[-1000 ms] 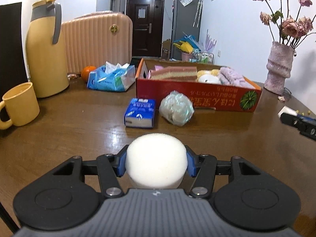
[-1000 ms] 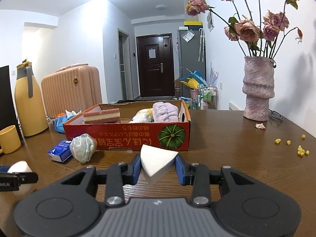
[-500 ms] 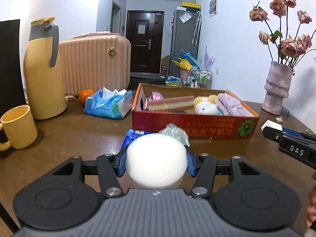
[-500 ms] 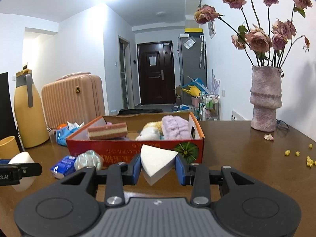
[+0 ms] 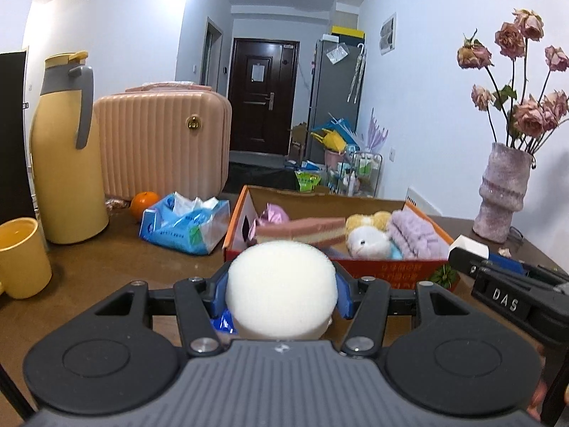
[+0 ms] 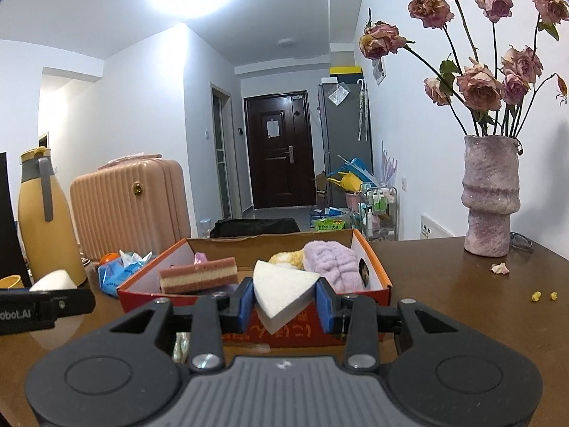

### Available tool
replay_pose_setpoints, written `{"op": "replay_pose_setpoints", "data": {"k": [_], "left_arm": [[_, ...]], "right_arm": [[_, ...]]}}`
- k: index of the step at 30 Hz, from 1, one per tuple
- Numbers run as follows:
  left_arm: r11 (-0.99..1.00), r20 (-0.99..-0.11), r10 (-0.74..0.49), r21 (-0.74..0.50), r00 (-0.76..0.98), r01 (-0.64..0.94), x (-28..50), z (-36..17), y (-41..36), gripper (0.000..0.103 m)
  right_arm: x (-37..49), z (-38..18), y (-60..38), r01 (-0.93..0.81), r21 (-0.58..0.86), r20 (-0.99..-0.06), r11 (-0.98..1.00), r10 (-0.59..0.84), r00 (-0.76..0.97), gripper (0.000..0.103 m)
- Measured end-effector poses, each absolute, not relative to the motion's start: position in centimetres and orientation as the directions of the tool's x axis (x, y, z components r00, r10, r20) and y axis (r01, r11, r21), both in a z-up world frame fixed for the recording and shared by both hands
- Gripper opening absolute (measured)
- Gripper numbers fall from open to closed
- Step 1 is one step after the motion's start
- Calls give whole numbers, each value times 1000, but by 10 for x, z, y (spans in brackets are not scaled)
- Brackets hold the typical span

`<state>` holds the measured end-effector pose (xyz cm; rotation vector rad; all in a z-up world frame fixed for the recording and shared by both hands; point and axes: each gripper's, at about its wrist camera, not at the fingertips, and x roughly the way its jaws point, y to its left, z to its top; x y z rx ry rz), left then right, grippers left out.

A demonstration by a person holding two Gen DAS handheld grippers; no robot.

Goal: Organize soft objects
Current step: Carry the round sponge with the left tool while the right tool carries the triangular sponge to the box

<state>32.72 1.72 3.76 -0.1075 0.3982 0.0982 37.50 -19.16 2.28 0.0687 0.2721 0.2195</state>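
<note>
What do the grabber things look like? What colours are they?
Both grabbers match: the left gripper and right gripper are black with a ridged grey body, round black discs, silver screws and blue fingers. One side reads "DAS", another "obot.AI". No cables or sleeves show.

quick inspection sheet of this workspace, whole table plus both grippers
surface: brown wooden table, petal and yellow crumbs on its right side
job's things: round white sponge and triangular white sponge both held; red cardboard box holds a layered sponge, purple towel, plush toy
clutter: yellow jug, yellow mug, tissue pack, orange, vase of dried roses
grippers: left gripper shut on the round sponge; right gripper shut on the triangular sponge
cables: nothing seen
surroundings: pink suitcase, dark door, grey fridge
</note>
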Motion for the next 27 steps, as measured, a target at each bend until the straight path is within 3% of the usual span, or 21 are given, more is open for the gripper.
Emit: {"op": "replay_pose_setpoints", "data": {"k": [27], "left_arm": [[974,-336,130,-130,933,-183,400,50,30,57]], "right_arm": [[442,26,-173,-192,113,-204,975,212,956,36]]}}
